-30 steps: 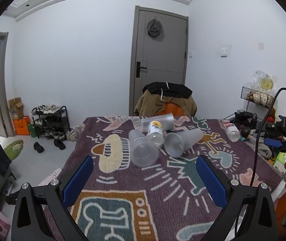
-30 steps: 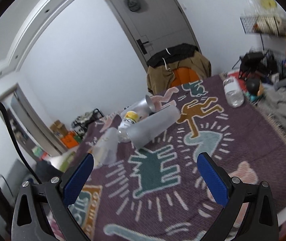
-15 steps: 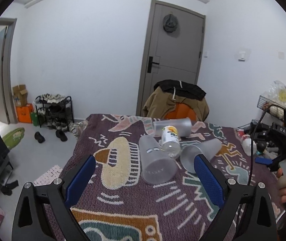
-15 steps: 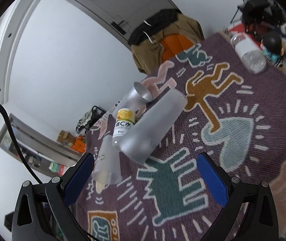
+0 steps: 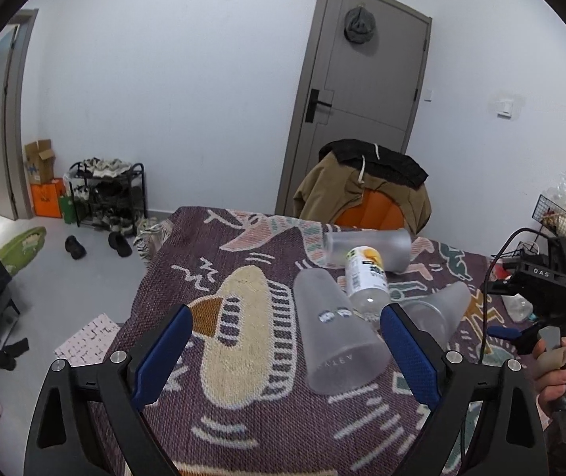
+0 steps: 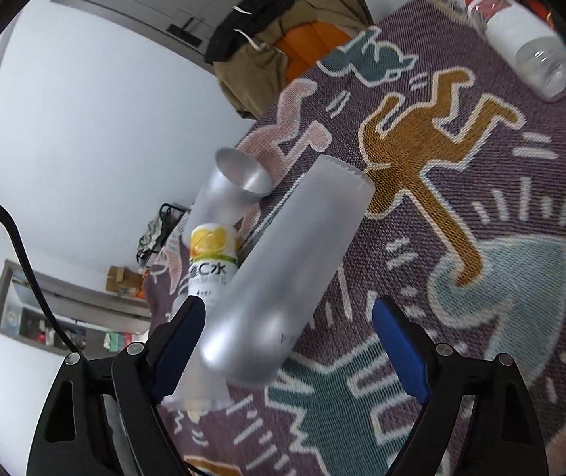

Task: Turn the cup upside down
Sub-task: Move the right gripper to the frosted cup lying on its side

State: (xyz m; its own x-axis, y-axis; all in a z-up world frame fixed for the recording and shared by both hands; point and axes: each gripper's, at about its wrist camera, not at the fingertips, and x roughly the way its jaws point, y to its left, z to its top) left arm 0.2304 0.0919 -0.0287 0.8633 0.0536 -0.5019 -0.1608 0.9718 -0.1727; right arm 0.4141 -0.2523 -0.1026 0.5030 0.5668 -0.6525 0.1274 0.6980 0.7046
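both grippers stood spread wide — the left gripper (image 5: 284, 347) framed one frosted translucent plastic cup (image 5: 336, 341) lying sideways on the patterned purple woven cloth (image 5: 243, 408), the right gripper (image 6: 288, 341) framed another frosted cup (image 6: 286, 273) — neither touched.

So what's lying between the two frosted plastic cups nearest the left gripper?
A clear plastic bottle with a yellow-and-white label lies between the near frosted cup and the right-hand frosted cup, seen in the left wrist view.

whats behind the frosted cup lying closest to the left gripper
Behind the nearest frosted plastic cup lies a clear yellow-labelled bottle, then another frosted cup on its side. The bottle's lower end is covered.
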